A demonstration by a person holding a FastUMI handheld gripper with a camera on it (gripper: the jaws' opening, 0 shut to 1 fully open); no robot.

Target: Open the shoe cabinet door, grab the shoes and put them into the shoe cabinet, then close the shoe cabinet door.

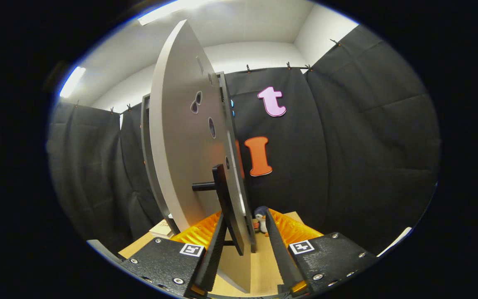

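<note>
The shoe cabinet's pale grey door (176,137) stands swung out and nearly edge-on, its lower edge running down between my fingers. Its black bar handle (222,195) sticks out on a short post, right against my left finger (216,245). My right finger (278,245) stands apart on the other side of the door's edge. My gripper (245,216) is open, straddling the door edge and handle. The cabinet's dark frame (144,137) rises behind the door. Just beyond the fingertips a small dark, white and orange thing (260,222) sits on the wood; I cannot tell what it is.
A light wooden tabletop (264,265) lies under the gripper. A pale flat object (162,228) rests on it left of the door's foot. Black cloth walls close in on the left, the back and the right.
</note>
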